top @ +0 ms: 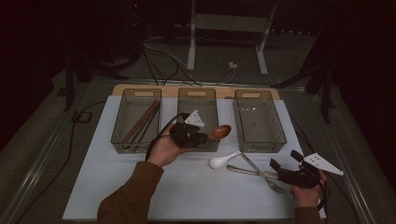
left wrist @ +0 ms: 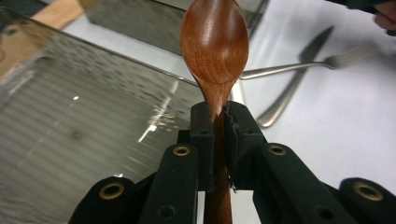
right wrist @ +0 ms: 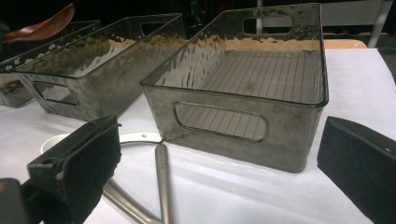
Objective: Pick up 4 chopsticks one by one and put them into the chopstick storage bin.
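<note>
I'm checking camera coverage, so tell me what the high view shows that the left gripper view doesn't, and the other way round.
High view alone: all three bins together, with chopsticks in the left bin, the white spoon on the mat, the right bin empty, and both hands, including the right gripper, open near the cutlery. Left gripper view alone: the jaws closed tight on the neck of the wooden spoon, and the ribbed floor of the bin beside it. Shared: the left gripper holding that spoon, the fork crossing the knife, and the white mat.
</note>
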Available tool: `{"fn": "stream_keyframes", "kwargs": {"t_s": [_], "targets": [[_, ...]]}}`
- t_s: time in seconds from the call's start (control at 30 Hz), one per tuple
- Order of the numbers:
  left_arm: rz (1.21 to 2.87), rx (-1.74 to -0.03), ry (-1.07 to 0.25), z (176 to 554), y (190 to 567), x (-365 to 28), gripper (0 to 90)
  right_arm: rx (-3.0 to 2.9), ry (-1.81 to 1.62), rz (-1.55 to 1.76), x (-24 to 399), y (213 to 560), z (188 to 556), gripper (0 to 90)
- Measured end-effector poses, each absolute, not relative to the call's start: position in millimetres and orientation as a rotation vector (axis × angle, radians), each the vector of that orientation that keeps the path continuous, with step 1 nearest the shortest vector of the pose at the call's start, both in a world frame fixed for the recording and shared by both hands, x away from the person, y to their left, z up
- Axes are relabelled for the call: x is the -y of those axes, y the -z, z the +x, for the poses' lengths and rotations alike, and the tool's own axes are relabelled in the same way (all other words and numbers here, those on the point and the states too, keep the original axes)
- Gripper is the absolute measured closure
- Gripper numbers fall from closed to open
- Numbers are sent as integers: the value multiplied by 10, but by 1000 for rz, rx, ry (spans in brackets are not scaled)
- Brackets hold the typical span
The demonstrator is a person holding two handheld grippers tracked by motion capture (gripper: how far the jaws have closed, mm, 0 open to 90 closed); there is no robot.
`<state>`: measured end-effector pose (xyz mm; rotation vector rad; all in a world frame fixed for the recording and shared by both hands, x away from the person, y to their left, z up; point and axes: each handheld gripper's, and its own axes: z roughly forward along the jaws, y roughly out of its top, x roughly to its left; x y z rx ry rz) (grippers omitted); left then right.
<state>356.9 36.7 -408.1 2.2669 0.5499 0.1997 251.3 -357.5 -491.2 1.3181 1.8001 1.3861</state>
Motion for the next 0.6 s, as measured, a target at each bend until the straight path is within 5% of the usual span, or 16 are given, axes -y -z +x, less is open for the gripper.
{"fn": "stream_keyframes", "kwargs": {"t_s": [0.6], "targets": [[2226, -690, -264, 3868, 4049, -473, 837, -1799, -1388, 1318, 3579, 4909, 2512, 0]]}}
